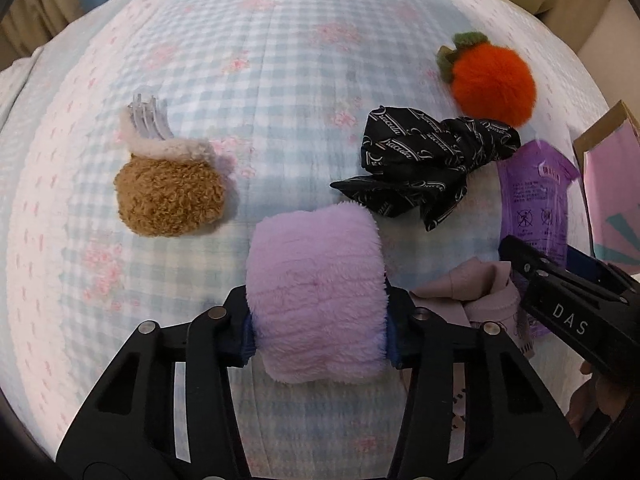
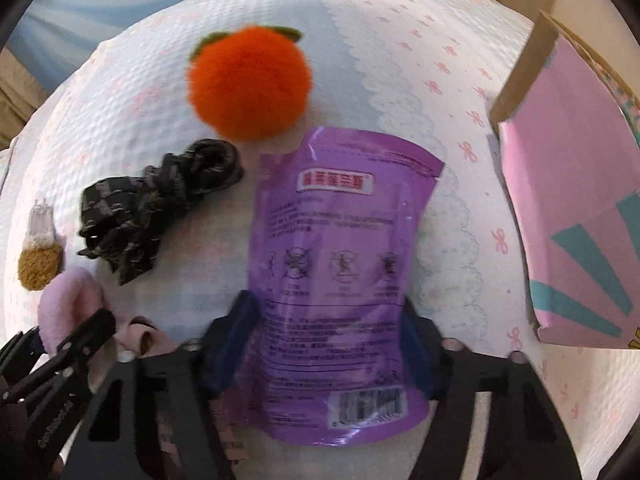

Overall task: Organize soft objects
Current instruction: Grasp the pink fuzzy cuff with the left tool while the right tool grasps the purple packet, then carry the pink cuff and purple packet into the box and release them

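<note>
Fuzzy lilac plush roll (image 1: 316,300) in left jaws, glossy purple pouch (image 2: 344,280) in right — both pinched.

Open bed (image 1: 280,60) surface spans the frame's upper centre and left. Obstacles: brown plush clip (image 1: 172,196) mid-left; black scarf (image 1: 432,160), orange plush (image 1: 494,80) and pink box (image 2: 576,200) crowd the right.

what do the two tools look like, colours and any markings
Both tools are matte black plastic with cut-out linkage arms, silver rivets at the joints and dark blue finger pads. The left tool shows this best. The right tool matches; seen from the left camera, its side carries white letters "DAS".
</note>
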Demonstrator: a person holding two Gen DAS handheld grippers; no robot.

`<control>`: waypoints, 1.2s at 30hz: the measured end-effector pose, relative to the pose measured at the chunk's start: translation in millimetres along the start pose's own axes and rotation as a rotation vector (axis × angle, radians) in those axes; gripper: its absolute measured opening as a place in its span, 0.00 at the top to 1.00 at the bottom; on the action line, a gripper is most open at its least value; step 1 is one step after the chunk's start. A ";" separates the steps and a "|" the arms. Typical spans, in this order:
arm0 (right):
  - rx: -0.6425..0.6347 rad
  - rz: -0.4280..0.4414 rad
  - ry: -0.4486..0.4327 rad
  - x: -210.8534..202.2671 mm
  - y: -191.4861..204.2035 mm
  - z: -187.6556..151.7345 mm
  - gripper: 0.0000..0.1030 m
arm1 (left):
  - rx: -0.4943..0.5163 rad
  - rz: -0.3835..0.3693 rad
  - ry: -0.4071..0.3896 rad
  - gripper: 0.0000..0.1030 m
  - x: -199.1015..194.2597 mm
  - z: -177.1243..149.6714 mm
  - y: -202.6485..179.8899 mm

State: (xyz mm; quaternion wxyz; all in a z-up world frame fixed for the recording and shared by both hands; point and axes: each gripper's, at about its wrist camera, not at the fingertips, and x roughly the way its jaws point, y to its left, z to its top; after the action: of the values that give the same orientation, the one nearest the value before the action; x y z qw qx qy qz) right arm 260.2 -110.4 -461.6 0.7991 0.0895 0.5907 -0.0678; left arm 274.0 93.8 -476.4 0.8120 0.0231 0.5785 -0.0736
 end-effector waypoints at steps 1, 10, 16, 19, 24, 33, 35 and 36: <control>-0.009 0.005 -0.001 -1.4 5.0 0.6 0.53 | -0.001 -0.001 -0.001 0.58 -0.3 0.0 0.8; 0.012 0.039 -0.005 -15.3 -0.6 1.1 0.68 | -0.009 0.000 -0.023 0.59 -9.3 0.6 7.4; 0.026 0.052 -0.039 -44.8 -10.8 8.2 0.69 | -0.016 0.002 -0.072 0.59 -37.6 6.0 13.5; 0.018 0.070 -0.063 -71.0 -8.1 10.6 0.69 | -0.025 0.004 -0.099 0.59 -57.9 8.5 17.3; -0.030 0.101 -0.116 -123.9 2.0 22.4 0.69 | -0.044 0.008 -0.131 0.59 -98.2 19.7 19.6; -0.137 0.159 -0.162 -230.2 8.3 25.3 0.69 | -0.070 -0.001 -0.207 0.59 -196.1 34.7 15.2; -0.146 0.174 -0.172 -250.2 2.4 25.2 0.69 | -0.077 -0.011 -0.229 0.59 -216.7 37.4 12.3; -0.152 0.177 -0.176 -257.4 1.0 24.8 0.69 | -0.081 -0.017 -0.242 0.59 -226.3 37.9 10.8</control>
State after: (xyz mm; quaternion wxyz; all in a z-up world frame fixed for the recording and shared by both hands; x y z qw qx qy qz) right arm 208.1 -114.3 -208.4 0.8550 0.0743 0.5117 0.0402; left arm 238.7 120.8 -251.0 0.8756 -0.0238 0.4789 -0.0590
